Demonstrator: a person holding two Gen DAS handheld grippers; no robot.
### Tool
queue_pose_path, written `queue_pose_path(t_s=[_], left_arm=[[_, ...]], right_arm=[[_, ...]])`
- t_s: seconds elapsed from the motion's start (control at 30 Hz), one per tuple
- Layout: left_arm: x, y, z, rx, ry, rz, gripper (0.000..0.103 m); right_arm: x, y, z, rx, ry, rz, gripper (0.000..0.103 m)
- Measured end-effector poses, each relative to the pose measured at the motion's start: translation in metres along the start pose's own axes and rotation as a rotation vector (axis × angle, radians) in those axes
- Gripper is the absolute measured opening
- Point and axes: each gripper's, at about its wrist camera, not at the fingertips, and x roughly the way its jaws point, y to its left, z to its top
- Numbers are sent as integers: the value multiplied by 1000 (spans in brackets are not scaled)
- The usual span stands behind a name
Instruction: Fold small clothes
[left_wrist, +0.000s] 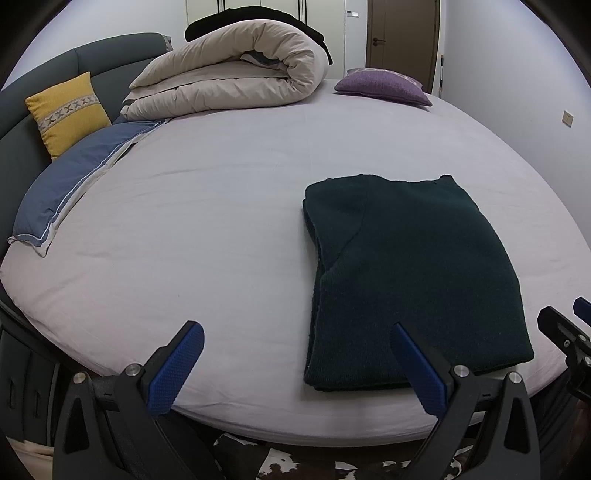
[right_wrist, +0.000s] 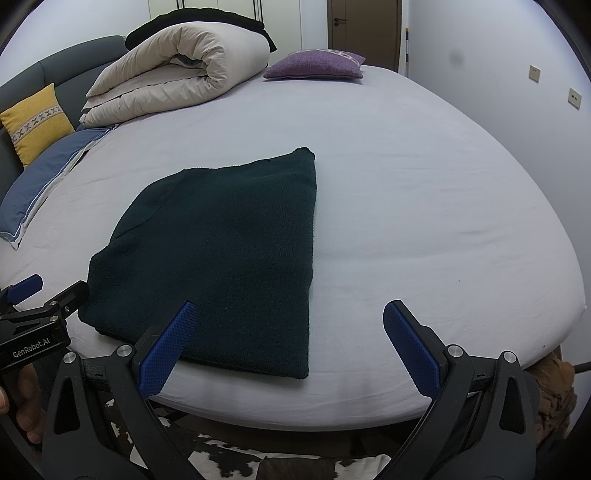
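Observation:
A dark green knit sweater (left_wrist: 410, 280) lies folded into a flat rectangle on the pale bed sheet (left_wrist: 221, 229), near the front edge. It also shows in the right wrist view (right_wrist: 229, 251). My left gripper (left_wrist: 299, 332) is open and empty, hovering above the front edge to the left of the sweater; its right finger overlaps the sweater's near-left corner. My right gripper (right_wrist: 288, 314) is open and empty above the sweater's near-right corner. The left gripper also shows at the left edge of the right wrist view (right_wrist: 40, 299).
A rolled beige duvet (left_wrist: 236, 70) lies at the back of the bed. A purple cushion (left_wrist: 384, 86) is at the back right, a yellow cushion (left_wrist: 66, 110) and blue pillow (left_wrist: 74, 181) at the left. A cowhide rug (right_wrist: 258, 458) lies below the bed edge.

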Motion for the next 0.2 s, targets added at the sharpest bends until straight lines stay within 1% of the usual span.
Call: queue_pose_path(t_s=[0.2], left_arm=[[1,2,1,-7,2,3,103]], right_arm=[[-1,1,0,3,0,1,103]])
